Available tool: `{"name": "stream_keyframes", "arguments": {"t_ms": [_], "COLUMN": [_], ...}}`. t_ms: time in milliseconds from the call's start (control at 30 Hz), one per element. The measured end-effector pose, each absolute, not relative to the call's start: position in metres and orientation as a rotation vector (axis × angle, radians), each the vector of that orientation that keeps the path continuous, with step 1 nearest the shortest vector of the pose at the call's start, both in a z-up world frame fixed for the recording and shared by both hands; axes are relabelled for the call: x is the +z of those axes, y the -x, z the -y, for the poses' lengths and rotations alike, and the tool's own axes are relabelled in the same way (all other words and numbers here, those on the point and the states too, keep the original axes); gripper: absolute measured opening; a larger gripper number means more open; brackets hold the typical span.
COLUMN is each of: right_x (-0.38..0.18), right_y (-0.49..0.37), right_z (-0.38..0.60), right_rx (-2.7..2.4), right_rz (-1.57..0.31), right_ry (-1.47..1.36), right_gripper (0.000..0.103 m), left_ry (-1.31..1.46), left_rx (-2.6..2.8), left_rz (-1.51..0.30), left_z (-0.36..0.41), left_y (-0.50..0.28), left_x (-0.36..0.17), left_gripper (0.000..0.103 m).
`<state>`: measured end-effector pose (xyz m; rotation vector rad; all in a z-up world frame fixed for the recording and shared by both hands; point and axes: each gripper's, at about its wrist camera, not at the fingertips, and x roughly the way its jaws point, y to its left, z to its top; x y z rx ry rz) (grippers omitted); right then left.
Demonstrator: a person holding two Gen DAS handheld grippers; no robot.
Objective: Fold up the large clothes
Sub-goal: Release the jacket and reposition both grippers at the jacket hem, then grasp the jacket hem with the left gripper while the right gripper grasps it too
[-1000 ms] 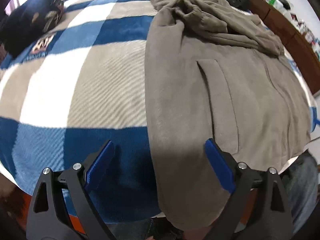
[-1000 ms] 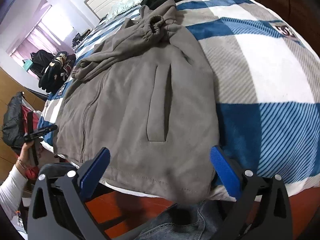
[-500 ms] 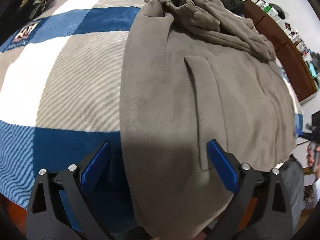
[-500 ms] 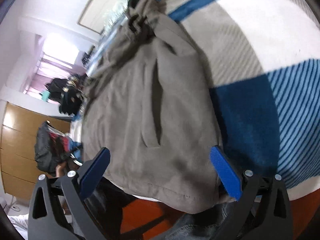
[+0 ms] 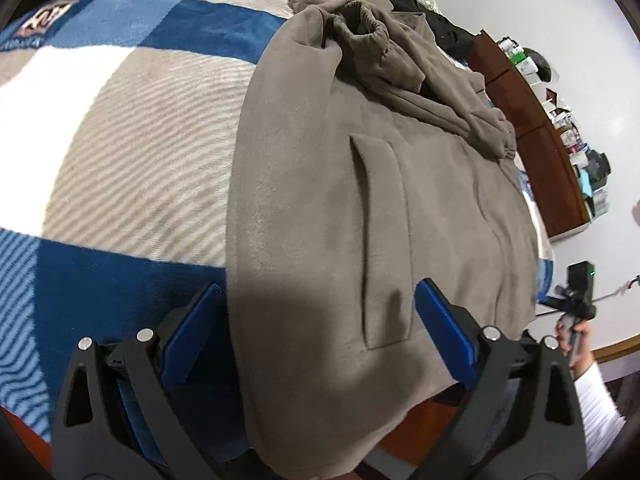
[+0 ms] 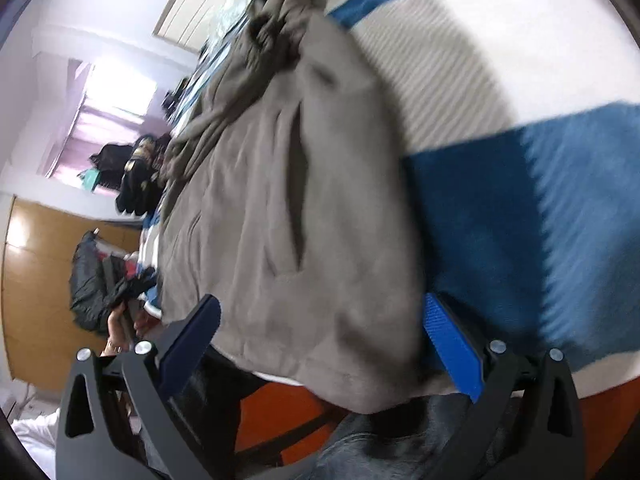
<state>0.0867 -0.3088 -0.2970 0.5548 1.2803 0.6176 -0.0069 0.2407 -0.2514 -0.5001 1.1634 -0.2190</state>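
Left gripper (image 5: 316,328), right gripper (image 6: 320,340): jaws apart, now closer over jacket (image 5: 360,200) hem corners; grasp imminent.

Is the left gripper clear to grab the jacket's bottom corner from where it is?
Probably yes. The left gripper is open, its jaws straddle the grey jacket at its near hem, and nothing lies between them.
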Motion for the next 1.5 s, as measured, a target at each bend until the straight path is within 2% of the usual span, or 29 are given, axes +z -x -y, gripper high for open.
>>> {"name": "stream_keyframes", "arguments": {"t_ms": [233,367,633,767,900,1100,1133,1167,1233,1267,1300,1333,1500], "right_x": [-0.298,-0.295,-0.298,-0.3,-0.29,-0.29,-0.289,-0.289,-0.292,-0.296,-0.295,-0.294,-0.288], "right_y": [-0.088,-0.085,-0.085,-0.087,-0.088,-0.091,-0.091,-0.09,-0.092,-0.092,-0.091,-0.089,-0.081], "right_z": [0.292,0.29,0.298,0.297,0.289,0.272,0.269,0.266,0.264,0.266,0.268,0.268,0.273], "right_rx": [0.653,0.656,0.66,0.68,0.739,0.749,0.743,0.73,0.651,0.639,0.639,0.642,0.671], "right_rz": [-1.286,-1.276,-1.266,-1.266,-1.255,-1.269,-1.262,-1.259,-1.271,-1.276,-1.272,-1.263,-1.244], "right_ry": [-0.59,-0.576,-0.581,-0.575,-0.562,-0.536,-0.518,-0.488,-0.431,-0.465,-0.475,-0.474,-0.519], "right_gripper": [0.099,0.098,0.098,0.098,0.098,0.097,0.085,0.054,0.015,0.015,0.015,0.015,0.011], "left_ry": [0.509,0.403,0.243,0.294,0.487,0.46,0.464,0.469,0.467,0.455,0.444,0.432,0.514], "left_rx": [-0.284,-0.255,-0.169,-0.192,-0.273,-0.291,-0.291,-0.288,-0.296,-0.293,-0.288,-0.265,-0.267], "left_rz": [-1.213,-1.255,-1.131,-1.152,-1.116,-1.165,-1.165,-1.164,-1.16,-1.161,-1.165,-1.17,-1.167], "left_z": [-0.228,-0.214,-0.217,-0.218,-0.224,-0.202,-0.202,-0.201,-0.196,-0.193,-0.191,-0.19,-0.196], "left_y": [0.009,0.017,0.037,0.036,0.034,0.036,0.037,0.039,0.042,0.043,0.044,0.044,0.047], "left_x": [-0.256,-0.256,-0.246,-0.26,-0.26,-0.261,-0.261,-0.26,-0.258,-0.257,-0.257,-0.256,-0.257], "left_gripper": [0.094,0.094,0.094,0.094,0.094,0.094,0.094,0.094,0.091,0.086,0.056,0.036,0.034]}}
